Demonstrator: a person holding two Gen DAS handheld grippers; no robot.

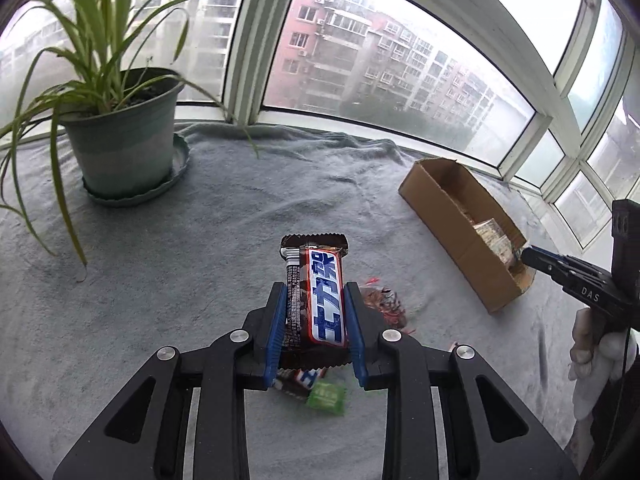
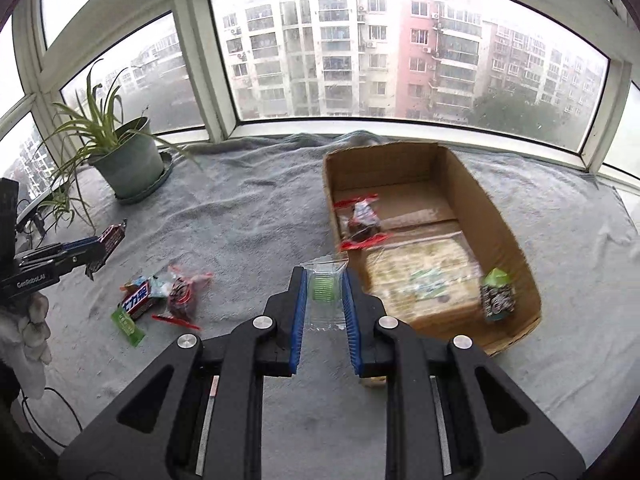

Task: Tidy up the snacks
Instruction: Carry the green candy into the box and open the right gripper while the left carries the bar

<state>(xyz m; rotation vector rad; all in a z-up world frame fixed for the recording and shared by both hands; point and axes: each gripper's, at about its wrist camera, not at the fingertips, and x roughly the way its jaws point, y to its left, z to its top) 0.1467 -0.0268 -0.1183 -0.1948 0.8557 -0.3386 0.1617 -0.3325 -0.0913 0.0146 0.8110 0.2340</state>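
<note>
Clamped between the blue pads of the left gripper is a brown chocolate bar with white-and-blue lettering, standing lengthwise along the fingers with its crimped end poking out past the tips, lifted off the grey towel. Just below and behind that grip, on the towel, lie another chocolate bar, a small green packet and a red-edged snack pouch.

Likewise closed, the right gripper pinches a clear sachet with a green centre between its pads, held above the towel just beside the near left corner of the cardboard box.

Left of that gripper, the right wrist view shows the loose pile as a cluster: a chocolate bar, a green packet, a red-edged pouch and a pale wrapped sweet. Farther left the other gripper comes in from the edge with its bar, a white-gloved hand below it.

Only this view looks down into the box: a red-trimmed pouch, a large flat pale packet and a green-topped dark snack lie on its floor. The left wrist view sees the box side-on, with the right gripper at its near end and a gloved hand under it.

Beyond stand a potted plant on its saucer and the bay window.
</note>
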